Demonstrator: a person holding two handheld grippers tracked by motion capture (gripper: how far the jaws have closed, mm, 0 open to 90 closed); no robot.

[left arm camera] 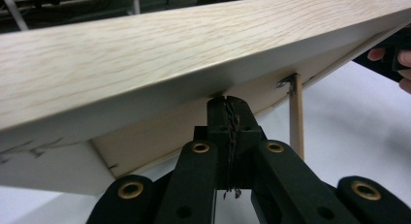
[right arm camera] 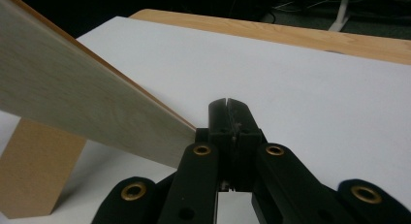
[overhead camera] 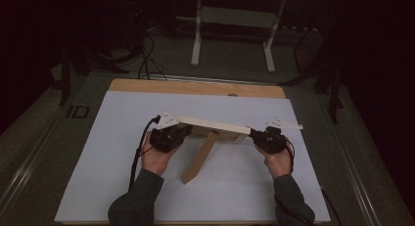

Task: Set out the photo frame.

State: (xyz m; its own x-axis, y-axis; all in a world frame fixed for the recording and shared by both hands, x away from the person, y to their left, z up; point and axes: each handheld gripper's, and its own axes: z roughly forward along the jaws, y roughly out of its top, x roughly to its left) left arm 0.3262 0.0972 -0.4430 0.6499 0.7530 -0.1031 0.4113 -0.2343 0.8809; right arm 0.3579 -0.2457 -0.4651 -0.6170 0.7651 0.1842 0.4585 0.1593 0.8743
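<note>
Work in hand: a person holds a long pale wooden board off the white tabletop, one claw at each end.

Board, place: centre of the high view, running left to right and tilted, its light-grained face turned up and away from the person. A narrower brown plank hangs from its underside and slants down toward the lower middle of the frame, its pointed tip on or just above the tabletop; I cannot tell which.

Left claw: at the board's left end. In the left gripper view its jaws are pressed together right under the board's lower edge, with nothing visible between them, so it looks to be propping the board from below, not pinching it.

Right claw: at the board's right end. In the right gripper view the jaws are also pressed together, and the board's corner meets the claw's left side; whether it rests there or just touches is hard to say.

Key relation: the board's long axis runs straight from one claw to the other, so each hand is equally near its own end and neither reaches the middle.

Judgement for the next move: any lift, tilt or setting-down probably needs both hands moving together, or the unpinched board may slide off.
</note>
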